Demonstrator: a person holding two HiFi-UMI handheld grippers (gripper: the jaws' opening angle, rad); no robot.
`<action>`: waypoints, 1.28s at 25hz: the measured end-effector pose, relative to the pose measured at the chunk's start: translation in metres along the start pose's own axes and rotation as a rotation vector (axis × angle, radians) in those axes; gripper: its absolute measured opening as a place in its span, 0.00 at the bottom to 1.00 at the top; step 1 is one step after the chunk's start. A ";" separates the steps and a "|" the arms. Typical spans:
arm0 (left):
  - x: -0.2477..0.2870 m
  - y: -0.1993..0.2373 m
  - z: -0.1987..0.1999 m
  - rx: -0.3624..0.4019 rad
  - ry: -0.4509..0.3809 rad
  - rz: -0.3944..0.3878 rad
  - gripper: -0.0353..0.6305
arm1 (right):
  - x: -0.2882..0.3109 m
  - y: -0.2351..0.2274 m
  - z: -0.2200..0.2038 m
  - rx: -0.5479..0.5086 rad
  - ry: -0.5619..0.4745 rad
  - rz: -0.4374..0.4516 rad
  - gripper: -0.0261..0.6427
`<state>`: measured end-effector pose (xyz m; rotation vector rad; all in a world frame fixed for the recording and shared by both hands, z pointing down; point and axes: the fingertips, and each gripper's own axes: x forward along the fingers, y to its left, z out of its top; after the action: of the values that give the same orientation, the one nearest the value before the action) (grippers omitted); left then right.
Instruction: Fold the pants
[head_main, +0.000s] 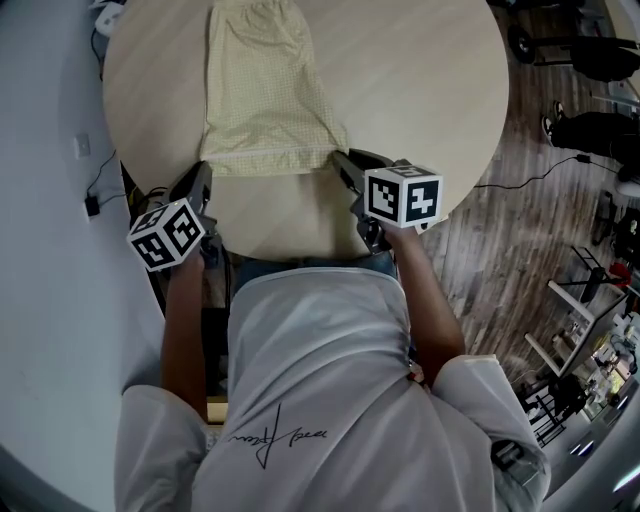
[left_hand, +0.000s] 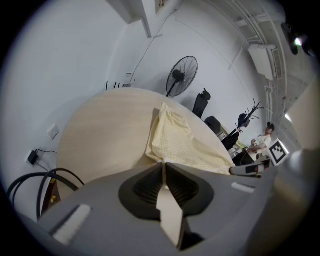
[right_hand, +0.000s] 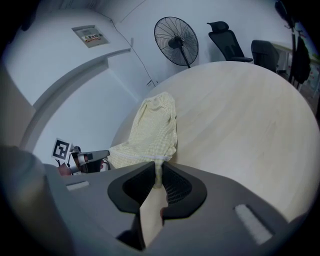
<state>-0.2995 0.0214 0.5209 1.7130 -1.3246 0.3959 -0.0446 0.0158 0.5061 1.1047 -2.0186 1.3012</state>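
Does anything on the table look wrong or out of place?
Nothing stands out. The yellow pants lie spread on the round table; the left gripper and right gripper each pinch a near corner.

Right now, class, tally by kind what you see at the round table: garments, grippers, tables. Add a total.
Pale yellow checked fabric pants: 1
Grey handheld grippers: 2, left gripper, right gripper
Round light wooden table: 1
Total: 4

- The pants (head_main: 265, 90) were pale yellow with a fine check.
- The worktop (head_main: 420, 90) was light beige wood grain.
- The left gripper (head_main: 204, 168) and right gripper (head_main: 336, 157) were grey, with black-and-white square markers.
- The floor (head_main: 500, 250) was dark brown planks.
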 end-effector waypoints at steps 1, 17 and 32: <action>-0.001 0.000 0.004 -0.008 -0.006 -0.006 0.17 | -0.002 0.002 0.003 0.003 -0.001 0.011 0.10; -0.015 -0.007 0.051 -0.037 -0.099 -0.081 0.17 | -0.014 0.029 0.038 0.105 -0.026 0.188 0.10; -0.001 -0.017 0.119 -0.067 -0.198 -0.100 0.17 | -0.019 0.042 0.099 0.235 -0.088 0.380 0.10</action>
<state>-0.3165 -0.0726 0.4484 1.7897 -1.3689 0.1253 -0.0667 -0.0579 0.4291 0.9159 -2.2632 1.7435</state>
